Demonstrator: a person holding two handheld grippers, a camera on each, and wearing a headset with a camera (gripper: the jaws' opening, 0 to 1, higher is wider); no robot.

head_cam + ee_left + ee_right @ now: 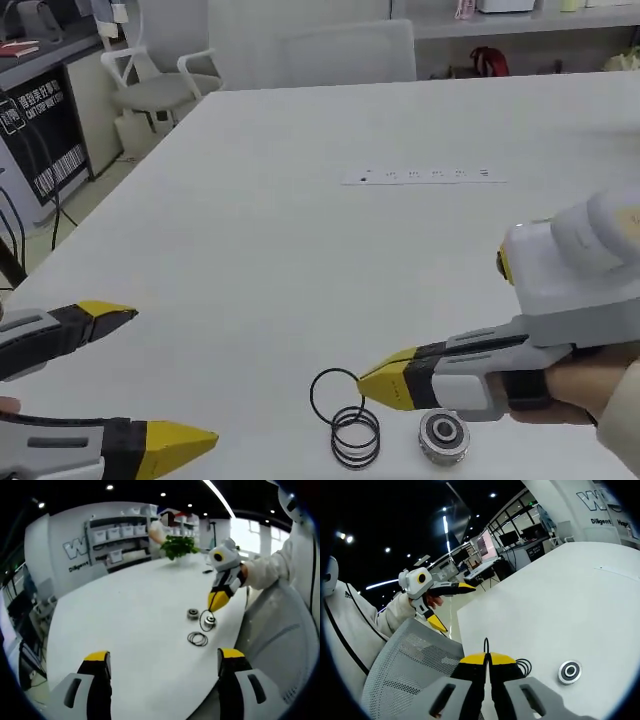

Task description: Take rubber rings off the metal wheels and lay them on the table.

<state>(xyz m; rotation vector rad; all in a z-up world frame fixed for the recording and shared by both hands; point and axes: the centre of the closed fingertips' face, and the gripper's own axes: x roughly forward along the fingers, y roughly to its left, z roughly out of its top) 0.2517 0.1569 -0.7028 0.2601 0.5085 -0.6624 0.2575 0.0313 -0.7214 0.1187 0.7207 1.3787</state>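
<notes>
My right gripper [368, 384] is shut on a thin black rubber ring [312, 393] that hangs just above the white table [300, 230]. In the right gripper view the closed jaws pinch that ring [486, 644] edge-on. A small pile of loose rubber rings [355, 438] lies on the table just below it. A metal wheel [442, 436] sits to their right, under the gripper. The left gripper view shows two wheels [193, 613] [209, 623] near the rings [197, 638]. My left gripper [160, 378] is open at the lower left, with nothing between its fingers.
The table's near edge runs just under the rings and wheel. A flat socket strip [425, 176] is set into the tabletop further back. White chairs [165, 85] stand beyond the far left corner. A mesh chair [410, 665] sits at the near side.
</notes>
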